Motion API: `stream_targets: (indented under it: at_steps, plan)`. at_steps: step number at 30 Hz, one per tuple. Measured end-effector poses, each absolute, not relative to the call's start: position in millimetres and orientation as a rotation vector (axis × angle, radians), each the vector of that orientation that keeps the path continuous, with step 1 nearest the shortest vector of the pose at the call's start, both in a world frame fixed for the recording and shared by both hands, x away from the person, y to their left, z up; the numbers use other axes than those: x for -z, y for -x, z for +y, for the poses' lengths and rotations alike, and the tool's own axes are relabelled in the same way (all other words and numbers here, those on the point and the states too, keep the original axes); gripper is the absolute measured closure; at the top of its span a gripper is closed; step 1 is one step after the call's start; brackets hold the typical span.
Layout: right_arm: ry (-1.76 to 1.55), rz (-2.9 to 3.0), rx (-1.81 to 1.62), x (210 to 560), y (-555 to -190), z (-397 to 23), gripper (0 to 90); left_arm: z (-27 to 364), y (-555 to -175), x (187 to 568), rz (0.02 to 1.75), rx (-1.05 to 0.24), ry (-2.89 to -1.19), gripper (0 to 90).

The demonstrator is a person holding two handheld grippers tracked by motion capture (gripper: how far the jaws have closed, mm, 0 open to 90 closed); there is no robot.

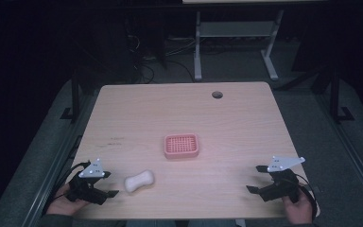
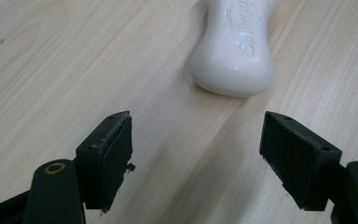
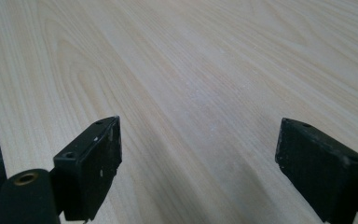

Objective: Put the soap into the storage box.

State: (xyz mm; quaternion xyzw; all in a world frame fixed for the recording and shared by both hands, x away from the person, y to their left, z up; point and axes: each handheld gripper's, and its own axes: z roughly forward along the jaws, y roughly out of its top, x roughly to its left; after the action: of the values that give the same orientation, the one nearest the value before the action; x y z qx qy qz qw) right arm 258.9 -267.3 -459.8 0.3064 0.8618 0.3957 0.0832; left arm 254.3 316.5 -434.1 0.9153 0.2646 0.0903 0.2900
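Now 1 soap bar, 1 pink tray, 2 tools – left tool & right tool both wide open, holding nothing.

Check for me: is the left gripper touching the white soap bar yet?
Apart. The left gripper view shows bare table between the soap bar and the left gripper, whose jaws stand open.

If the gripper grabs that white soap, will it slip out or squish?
The soap bar looks glossy and rounded, so it may slip between the pads. Its narrow waist probably gives a steadier grab. It looks solid, so it likely won't squish. The left gripper stands open just short of it.
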Motion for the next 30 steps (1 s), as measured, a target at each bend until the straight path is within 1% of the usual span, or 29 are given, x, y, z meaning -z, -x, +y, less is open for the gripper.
stream_targets:
  at_steps: [7, 17, 30]
  plan:
    - [-0.908, 2.571, -1.181, 459, -259, -267, 14.2, 306, -256, 432, 0.662, -0.235, -2.453, 25.0]
    - [-0.905, 2.579, -1.175, 459, -259, -267, 14.2, 304, -257, 432, 0.657, -0.235, -2.462, 25.0]
    - [-0.905, 2.584, -1.174, 459, -259, -267, 14.2, 291, -263, 431, 0.62, -0.243, -2.471, 25.0]
